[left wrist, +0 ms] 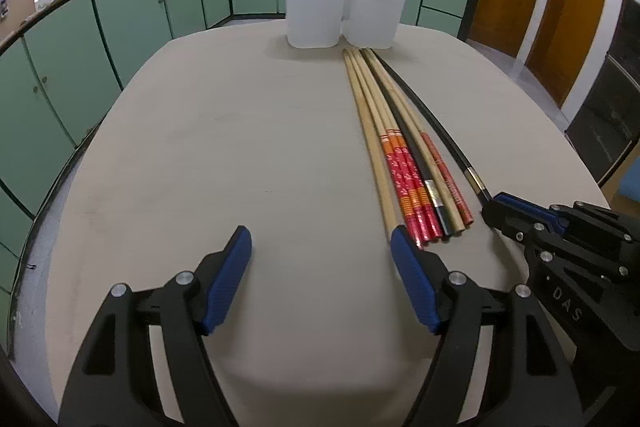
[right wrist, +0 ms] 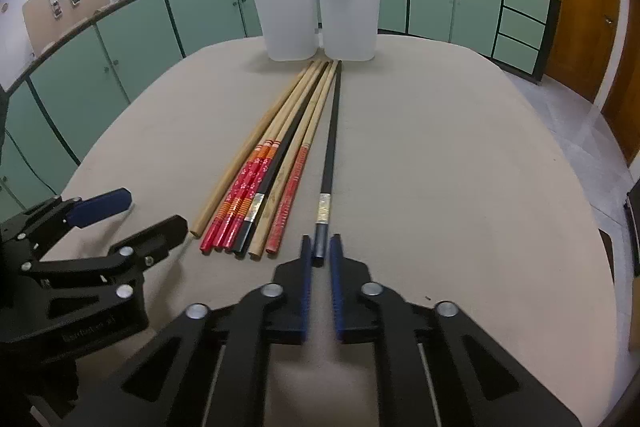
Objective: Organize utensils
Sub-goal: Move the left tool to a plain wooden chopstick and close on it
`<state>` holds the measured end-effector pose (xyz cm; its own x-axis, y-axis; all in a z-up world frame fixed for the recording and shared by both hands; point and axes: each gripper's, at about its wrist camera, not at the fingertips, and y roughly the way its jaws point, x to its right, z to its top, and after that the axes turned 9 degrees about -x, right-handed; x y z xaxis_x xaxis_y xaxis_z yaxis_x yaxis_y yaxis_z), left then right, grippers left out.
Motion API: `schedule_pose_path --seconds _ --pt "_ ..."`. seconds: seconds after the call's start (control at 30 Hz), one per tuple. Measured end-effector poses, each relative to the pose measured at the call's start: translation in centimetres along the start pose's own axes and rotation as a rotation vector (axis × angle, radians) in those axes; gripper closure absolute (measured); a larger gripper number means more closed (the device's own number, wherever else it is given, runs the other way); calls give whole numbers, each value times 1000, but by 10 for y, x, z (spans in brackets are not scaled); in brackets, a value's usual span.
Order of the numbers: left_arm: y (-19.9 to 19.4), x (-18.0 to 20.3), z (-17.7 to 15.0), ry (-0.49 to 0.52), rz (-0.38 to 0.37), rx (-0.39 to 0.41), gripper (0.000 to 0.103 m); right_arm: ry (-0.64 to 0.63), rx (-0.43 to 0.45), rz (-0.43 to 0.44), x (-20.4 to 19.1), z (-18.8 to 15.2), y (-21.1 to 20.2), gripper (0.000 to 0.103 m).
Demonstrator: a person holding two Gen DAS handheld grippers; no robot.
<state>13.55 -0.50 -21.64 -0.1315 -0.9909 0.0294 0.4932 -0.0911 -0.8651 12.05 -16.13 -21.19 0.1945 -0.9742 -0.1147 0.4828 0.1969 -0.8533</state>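
The left gripper point(left wrist: 320, 247) hovers low over the beige table point(left wrist: 240, 147), its blue pads spread wide with nothing between them; its right pad sits just beside the near ends of the chopstick bundle point(left wrist: 404, 167). That bundle, plain wood, red-patterned and black sticks, lies lengthwise, far tips near the two white containers point(left wrist: 344, 3) at the table's far side. To the right, a separate black chopstick point(right wrist: 331, 147) lies apart from the bundle. The right gripper point(right wrist: 320, 251) has its jaws narrowed around that stick's near end, pads close on either side; whether they actually press it I cannot tell.

"DAS" is readable on the right gripper's body point(left wrist: 568, 307) in the left wrist view only. The right wrist view alone shows a cardboard panel point(right wrist: 64, 7) far left and writing on the left gripper's body, too blurred to read.
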Motion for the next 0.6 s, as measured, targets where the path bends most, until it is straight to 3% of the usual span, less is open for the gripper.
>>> schedule_pose_path --seconds 0.43,0.53,0.6 --pt "11 10 7 29 24 -23 33 41 2 17 12 -1 1 96" --pt "10 10 7 27 15 -18 40 35 1 8 10 0 1 96" --pt "9 13 7 35 11 -12 52 33 1 7 10 -1 2 96"
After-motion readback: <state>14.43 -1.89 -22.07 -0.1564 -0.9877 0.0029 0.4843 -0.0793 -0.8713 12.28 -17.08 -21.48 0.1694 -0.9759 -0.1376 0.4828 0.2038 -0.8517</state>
